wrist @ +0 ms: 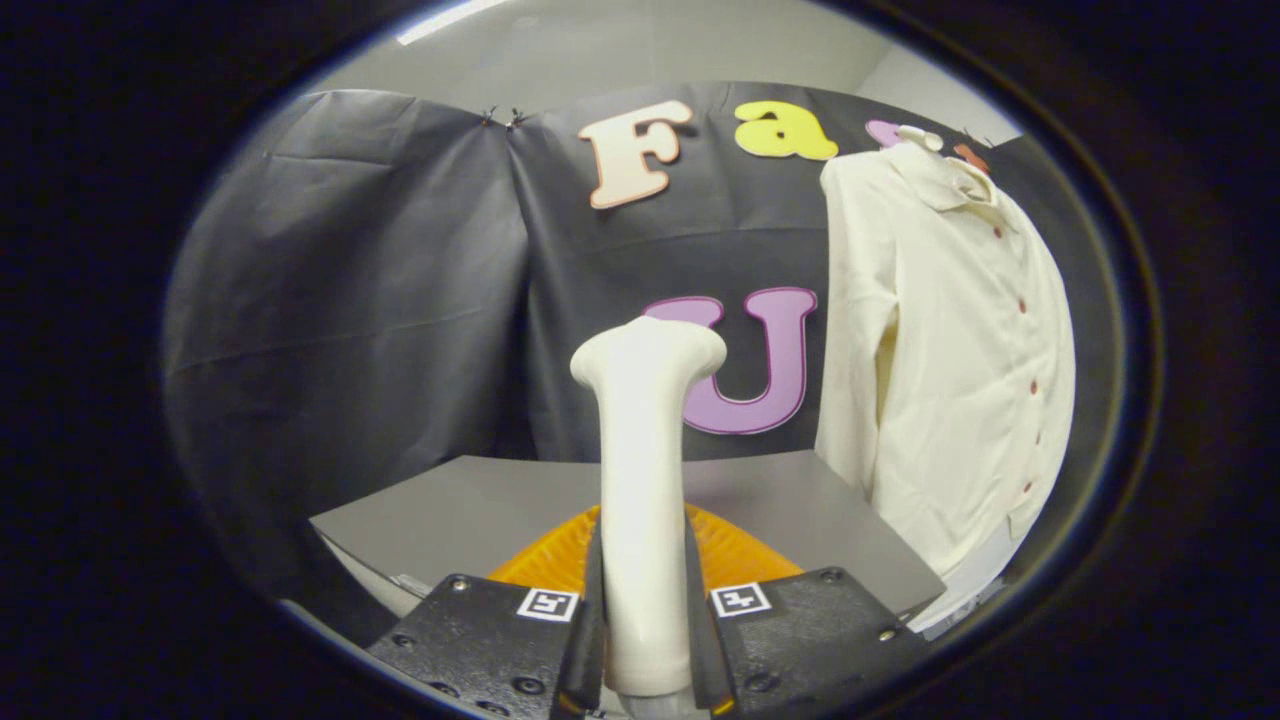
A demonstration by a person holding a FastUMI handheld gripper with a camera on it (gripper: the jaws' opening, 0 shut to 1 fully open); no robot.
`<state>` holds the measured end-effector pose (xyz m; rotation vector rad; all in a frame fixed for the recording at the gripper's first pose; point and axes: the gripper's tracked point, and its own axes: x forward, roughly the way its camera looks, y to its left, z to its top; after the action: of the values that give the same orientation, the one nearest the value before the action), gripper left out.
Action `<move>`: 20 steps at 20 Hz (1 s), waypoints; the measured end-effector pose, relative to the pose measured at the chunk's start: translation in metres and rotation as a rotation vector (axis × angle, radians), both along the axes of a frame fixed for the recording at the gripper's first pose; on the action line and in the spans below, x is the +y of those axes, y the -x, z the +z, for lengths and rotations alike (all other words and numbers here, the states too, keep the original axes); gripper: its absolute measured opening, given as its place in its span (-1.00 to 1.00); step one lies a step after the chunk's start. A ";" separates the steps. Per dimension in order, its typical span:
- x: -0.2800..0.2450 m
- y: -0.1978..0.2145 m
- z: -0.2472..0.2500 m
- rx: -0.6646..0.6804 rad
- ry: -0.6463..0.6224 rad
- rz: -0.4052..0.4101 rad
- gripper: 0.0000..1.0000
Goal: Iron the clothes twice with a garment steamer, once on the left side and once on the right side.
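Observation:
My gripper (645, 600) is shut on the handle of a white garment steamer (643, 480), which stands upright between the fingers with its wide head at the top. A cream button-up shirt (950, 360) hangs to the right, beyond the fingers, with its collar up and a row of dark buttons down its front. The steamer head is well left of the shirt and apart from it.
A grey tabletop (480, 510) lies just ahead of the fingers, with an orange ribbed object (735, 555) on it behind the steamer handle. The black cloth wall (350, 300) stands behind the table. The shirt's hem hangs past the table's right edge.

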<state>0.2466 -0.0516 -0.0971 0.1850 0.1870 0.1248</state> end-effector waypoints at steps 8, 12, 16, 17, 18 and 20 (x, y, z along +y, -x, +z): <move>-0.098 0.055 0.048 -0.114 0.081 -0.084 -0.33; -0.148 0.064 0.057 -0.156 0.105 -0.137 -0.33; -0.188 0.060 0.053 -0.168 0.095 -0.173 -0.33; -0.195 0.056 0.051 -0.170 0.089 -0.178 -0.33; -0.203 0.051 0.050 -0.171 0.089 -0.183 -0.33; -0.219 0.042 0.045 -0.172 0.093 -0.202 -0.33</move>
<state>0.2049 -0.2710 -0.0516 0.0989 0.0017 -0.0687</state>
